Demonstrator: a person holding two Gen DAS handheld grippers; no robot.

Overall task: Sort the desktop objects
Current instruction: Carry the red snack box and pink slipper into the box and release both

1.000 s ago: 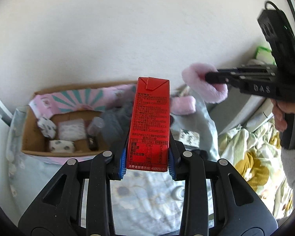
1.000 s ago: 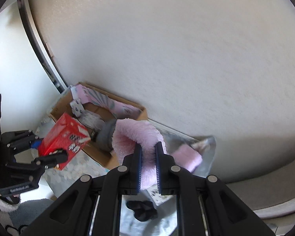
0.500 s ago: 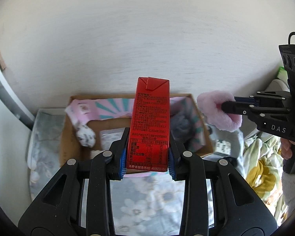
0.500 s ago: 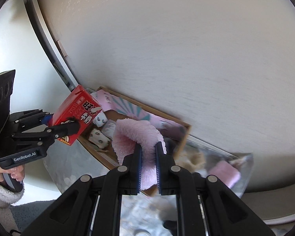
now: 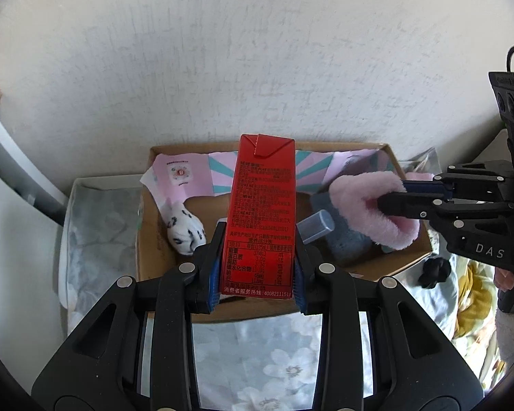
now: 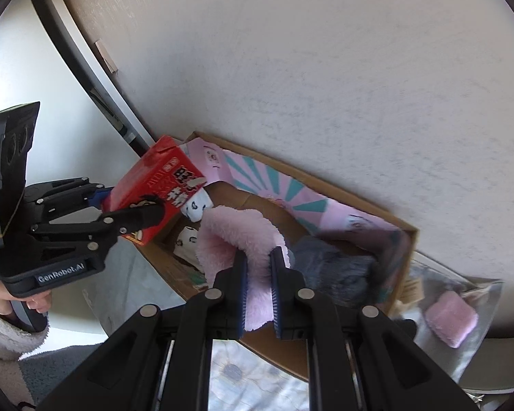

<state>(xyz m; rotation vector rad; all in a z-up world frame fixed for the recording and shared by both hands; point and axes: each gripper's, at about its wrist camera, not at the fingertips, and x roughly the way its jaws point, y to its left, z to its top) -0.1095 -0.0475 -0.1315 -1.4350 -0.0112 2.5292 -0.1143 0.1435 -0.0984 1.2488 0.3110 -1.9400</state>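
Note:
My left gripper [image 5: 257, 270] is shut on a red drink carton [image 5: 262, 219], held upright over the front of an open cardboard box [image 5: 147, 239]. In the right wrist view the same carton [image 6: 154, 188] hangs above the box's left end [image 6: 404, 236]. My right gripper [image 6: 258, 291] is shut on a fluffy pink sock [image 6: 236, 239], which hangs over the box's middle; the left wrist view shows that pink sock [image 5: 373, 209] above the box's right part. Inside the box lie white patterned socks [image 5: 185, 229], a grey fuzzy item [image 5: 346, 239] and a small grey bottle [image 5: 317, 226].
The box stands against a white wall on a floral bedcover [image 5: 257, 359]. A pink folded item [image 6: 450, 318] in a clear bag lies right of the box. A small black item [image 5: 435, 270] lies beside the box's right front corner. A person's hand [image 6: 24, 304] grips the left tool.
Both grippers have moved toward the box and sunk a little. The carton and the pink sock now hang over the box's inside instead of beside or in front of it.

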